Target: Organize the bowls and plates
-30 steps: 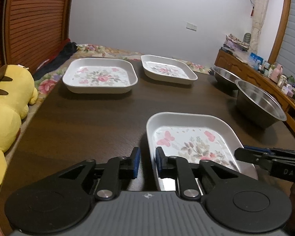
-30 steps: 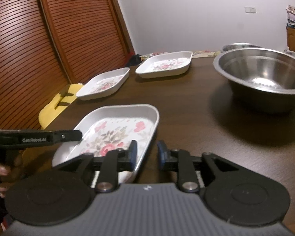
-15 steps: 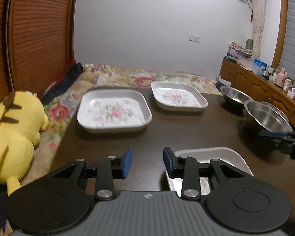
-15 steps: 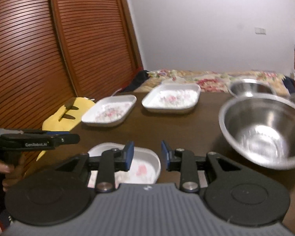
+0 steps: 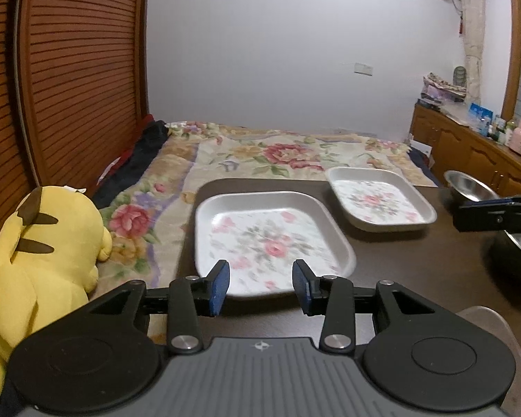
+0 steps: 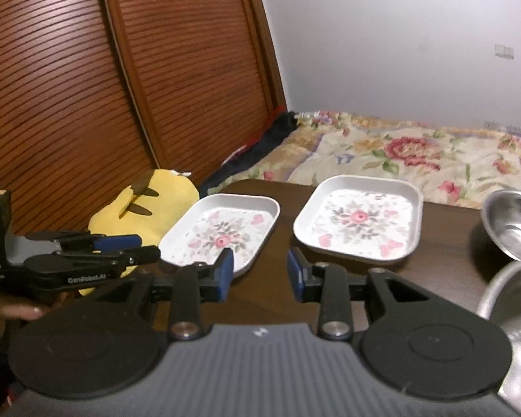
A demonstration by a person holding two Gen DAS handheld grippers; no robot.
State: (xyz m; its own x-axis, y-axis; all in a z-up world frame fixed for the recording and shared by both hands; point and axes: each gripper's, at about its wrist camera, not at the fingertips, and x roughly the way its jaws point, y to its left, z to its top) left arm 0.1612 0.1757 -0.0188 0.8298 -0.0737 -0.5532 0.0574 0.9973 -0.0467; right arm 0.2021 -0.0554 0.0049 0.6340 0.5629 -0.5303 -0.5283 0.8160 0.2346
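— Looking along the left gripper (image 5: pixel 260 286), what do you see?

— Its blue-padded jaws stand apart with nothing between them. Just past the tips, mid-frame, sits a flowered plate (image 5: pixel 271 239) on the dark table (image 5: pixel 434 271). A second flowered plate (image 5: pixel 378 201) lies to the upper right of it, apart from the first.

— And the right gripper (image 6: pixel 258 272)?

— Jaws spread too, holding nothing. In its own view both plates sit side by side across the middle of the frame, not touching. The left tool pokes in from the left edge there, a hand (image 6: pixel 10 309) under it.

— The bowls?

— A small steel bowl (image 6: pixel 512 224) at the right edge, and a bigger steel bowl (image 6: pixel 510 299) below it in the lower right corner. Whether the two touch I cannot tell. A pale rim shows at the lower right of the left view, too cut off to name.

— Anything else?

— A yellow plush toy (image 5: pixel 41 260) at the left, off the table, on a flowered blanket (image 5: pixel 281 153) that runs across the back.
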